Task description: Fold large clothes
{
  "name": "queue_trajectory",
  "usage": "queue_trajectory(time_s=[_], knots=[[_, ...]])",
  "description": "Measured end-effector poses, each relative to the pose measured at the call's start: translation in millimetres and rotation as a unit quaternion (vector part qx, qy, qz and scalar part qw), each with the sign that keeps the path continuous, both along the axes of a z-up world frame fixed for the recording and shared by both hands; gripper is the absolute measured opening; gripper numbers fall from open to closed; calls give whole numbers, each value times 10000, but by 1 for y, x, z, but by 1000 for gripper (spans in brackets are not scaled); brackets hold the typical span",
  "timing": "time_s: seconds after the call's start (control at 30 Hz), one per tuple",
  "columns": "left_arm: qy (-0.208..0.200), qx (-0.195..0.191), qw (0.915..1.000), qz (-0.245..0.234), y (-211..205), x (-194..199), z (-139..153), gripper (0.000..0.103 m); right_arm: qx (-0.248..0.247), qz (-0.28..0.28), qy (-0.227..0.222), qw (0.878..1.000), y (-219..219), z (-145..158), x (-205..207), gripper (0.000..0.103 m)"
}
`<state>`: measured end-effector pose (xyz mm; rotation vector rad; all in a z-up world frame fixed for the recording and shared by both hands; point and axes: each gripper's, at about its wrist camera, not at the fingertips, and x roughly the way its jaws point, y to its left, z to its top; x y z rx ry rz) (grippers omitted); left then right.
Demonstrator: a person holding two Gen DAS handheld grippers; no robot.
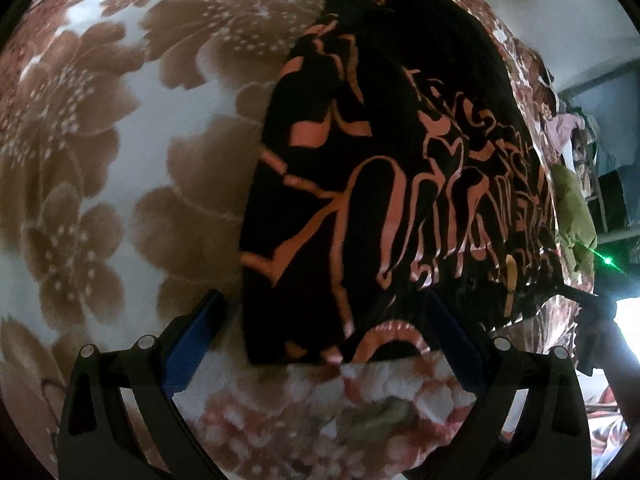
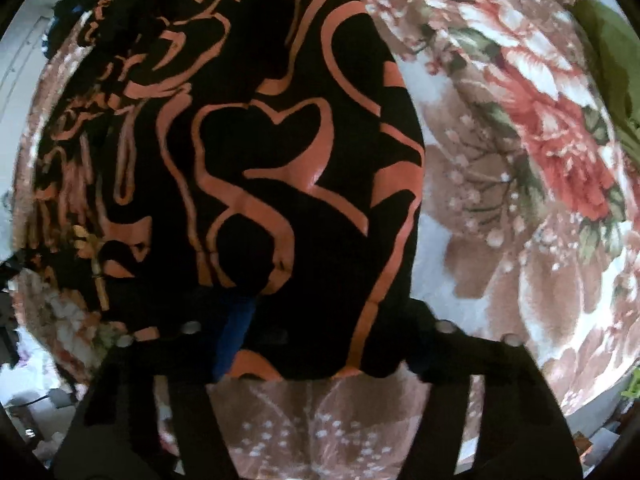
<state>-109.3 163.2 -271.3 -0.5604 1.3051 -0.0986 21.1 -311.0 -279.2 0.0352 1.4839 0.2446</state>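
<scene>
On the floral blanket [image 1: 100, 160] lies a black garment [image 1: 380, 160].

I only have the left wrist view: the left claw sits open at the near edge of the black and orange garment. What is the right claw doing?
Observer: The right claw is open too, with its fingers on either side of the garment at its near edge.
Reviewer: Is any fabric pinched there?
Observer: No. The fabric hides the tip of one blue pad, but the jaws stand wide apart.
Reviewer: What lies beside the garment on that side?
Observer: Bare floral blanket, with a large red flower print further out.
</scene>
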Motion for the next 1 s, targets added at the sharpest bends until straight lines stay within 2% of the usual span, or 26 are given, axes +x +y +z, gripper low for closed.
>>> queue_trajectory(time_s=[0.07,0.13,0.17,0.27,0.37,0.43,0.47,0.5,0.6,0.7,0.87,1.0], knots=[[26,-228,9995,220,6,-4,-3,97,119,61,50,9999,0,5,4,49],[31,-528,9974,490,14,-6,-7,96,86,277,19,9996,7,7,7,45],[7,-615,9963,592,18,-8,-9,96,23,403,13,9992,10,7,8,40],[-13,-767,9950,639,15,-6,-11,78,76,362,69,9993,20,9,1,33],[-76,-762,9957,521,5,-4,-7,72,262,244,136,9993,21,8,3,23],[-44,-702,9973,224,-4,-1,-6,56,201,369,145,9990,19,5,6,20],[-13,-583,9983,68,-7,-1,-7,34,155,444,125,9988,17,4,6,19],[33,-488,9988,-54,-10,0,-9,20,135,487,115,9987,16,2,7,18],[94,-639,9979,-39,-7,2,-10,12,155,430,147,9988,10,-3,8,16],[-136,-682,9973,-241,-15,9,12,7,289,442,5,9986,12,8,9,13],[-611,-763,9938,-537,-35,32,63,7,482,554,-312,9968,23,58,12,11],[-1086,-828,9885,-654,-43,57,110,7,678,589,-589,9942,33,104,31,11]])
